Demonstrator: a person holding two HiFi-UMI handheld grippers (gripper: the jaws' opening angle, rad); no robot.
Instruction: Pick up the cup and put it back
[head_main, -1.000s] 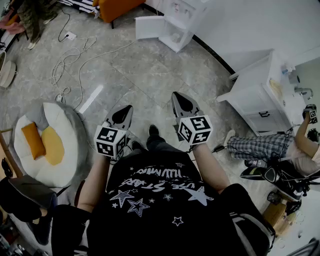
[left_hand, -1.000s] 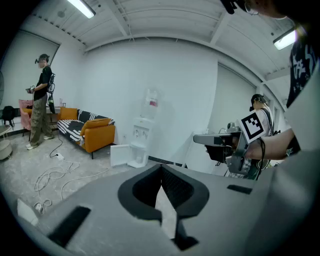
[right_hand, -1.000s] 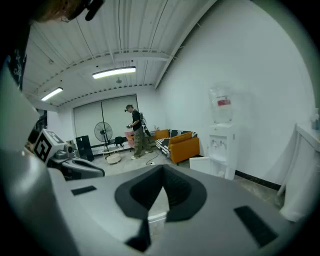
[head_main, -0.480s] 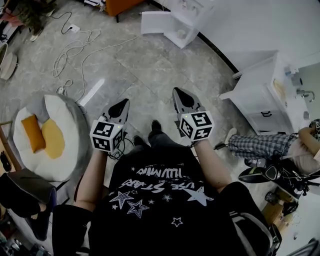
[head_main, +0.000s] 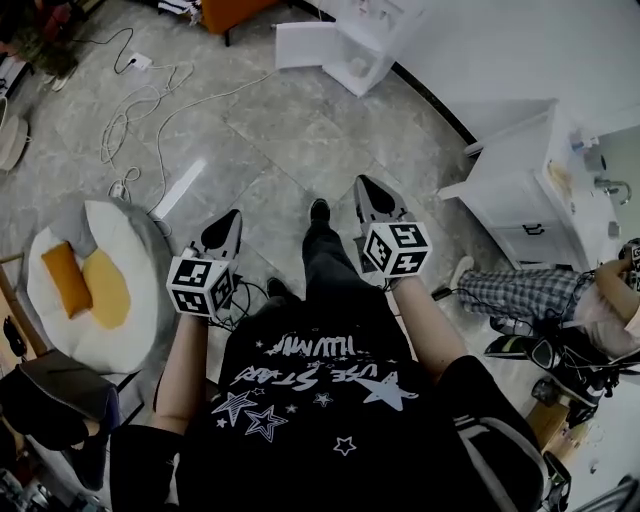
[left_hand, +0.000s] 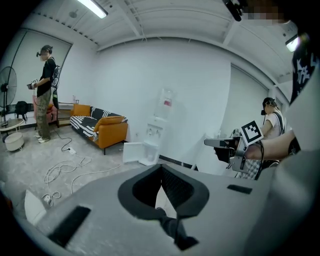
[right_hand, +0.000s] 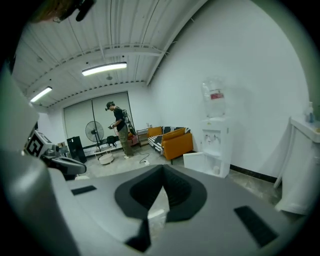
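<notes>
Setting: a person stands on a tiled floor, both grippers held out at waist height and pointing forward.
Left gripper: jaws pressed together at the tips, nothing between them; its own view shows only floor through the gap behind the tips.
Right gripper: jaws likewise closed tip to tip, and empty.
Cup: not to be found in any view; no table or shelf carrying it can be made out.
Surroundings: a water dispenser stands against the far wall, a white cabinet to the right, a loose cable and a round cushion on the floor to the left.
Step in hand (judged): locating and approaching the cup; the pick has not begun.
Doing it well: turn the head view until the cup shows, step clear of the cable, then open one gripper fully before reaching.
Approach: bring the jaws level with the cup's wall, one on each side, and close only once it sits squarely between them.
</notes>
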